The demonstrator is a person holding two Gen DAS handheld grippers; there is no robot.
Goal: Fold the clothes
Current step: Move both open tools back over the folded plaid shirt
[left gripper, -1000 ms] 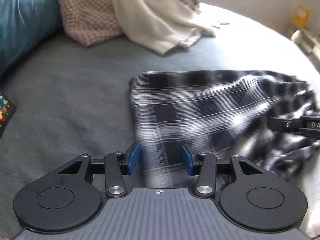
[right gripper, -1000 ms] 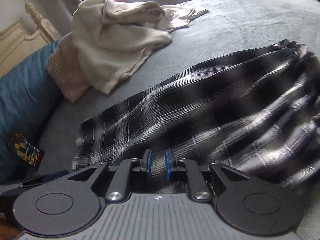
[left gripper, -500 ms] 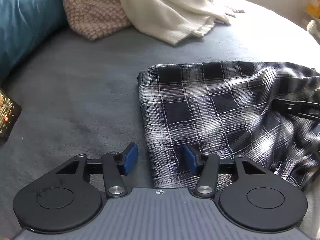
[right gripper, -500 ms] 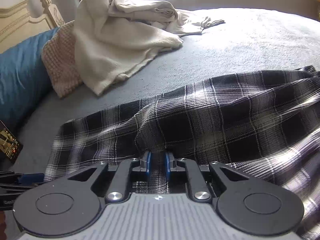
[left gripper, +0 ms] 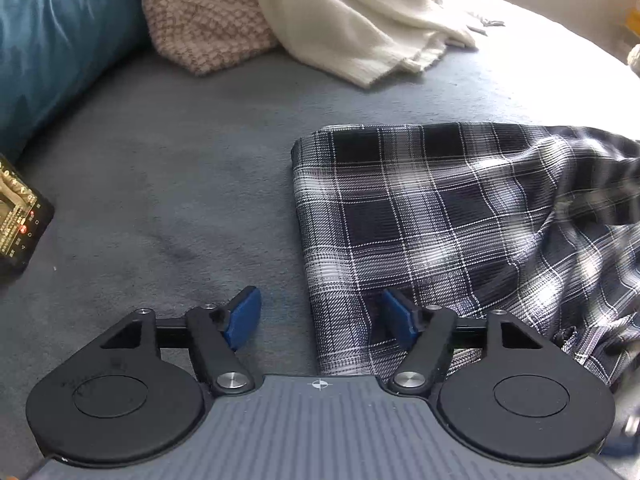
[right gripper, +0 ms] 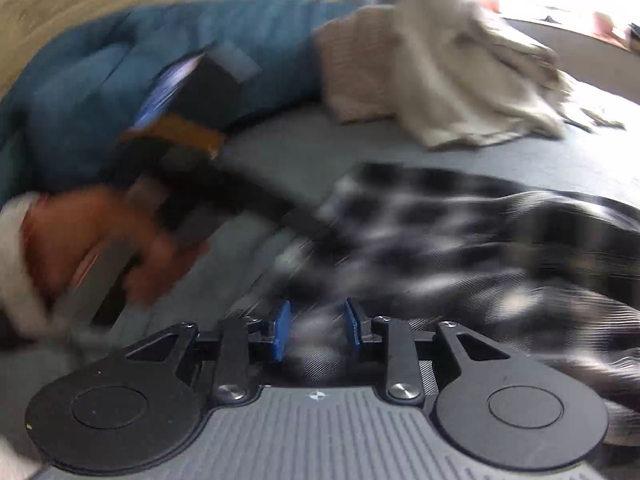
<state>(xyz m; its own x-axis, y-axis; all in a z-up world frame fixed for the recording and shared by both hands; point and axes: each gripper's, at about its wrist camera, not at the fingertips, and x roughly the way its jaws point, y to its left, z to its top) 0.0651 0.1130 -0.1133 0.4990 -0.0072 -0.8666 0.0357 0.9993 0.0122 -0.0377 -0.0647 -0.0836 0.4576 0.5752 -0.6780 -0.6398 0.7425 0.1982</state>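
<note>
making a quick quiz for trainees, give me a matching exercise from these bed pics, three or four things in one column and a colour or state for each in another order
Things:
1. plaid garment
2. pillow
3. left gripper
4. draped cloth

Descriptions:
A. cream
B. open
C. black and white check
D. blue

Pairs: 1-C, 2-D, 3-B, 4-A

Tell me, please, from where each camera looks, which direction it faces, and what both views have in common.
Left wrist: sits on the left gripper, looking forward over the plaid garment on the grey bed; only its open fingers show.
Right wrist: sits on the right gripper, facing the blue pillow; a hand shows.
Shared: plaid garment, cream clothes, bed.
</note>
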